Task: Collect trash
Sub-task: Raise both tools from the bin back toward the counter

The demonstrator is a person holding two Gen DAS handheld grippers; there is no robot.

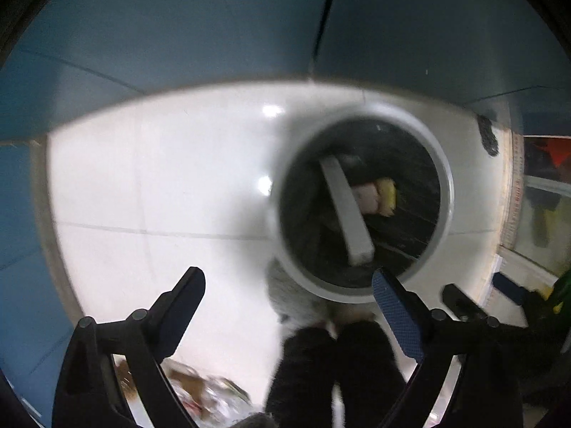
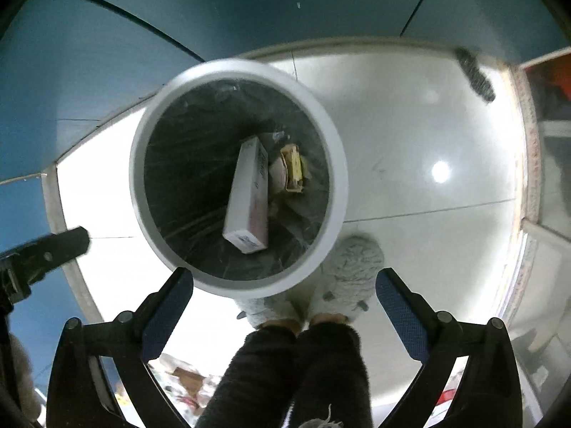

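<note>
A round white bin lined with a black bag stands on the pale tiled floor, seen from above in both views. Inside it lie a long white carton and a crumpled pink and yellow wrapper; the same carton and wrapper show in the left wrist view within the bin's rim. My right gripper hangs open just above the bin's near rim, nothing between its fingers. My left gripper is open too, empty, over the floor left of the bin.
A person's dark-trousered legs and grey fluffy slippers stand right beside the bin. Blue walls close the corner behind it. More litter lies on the floor near the bottom edge. A doorway threshold runs along the right.
</note>
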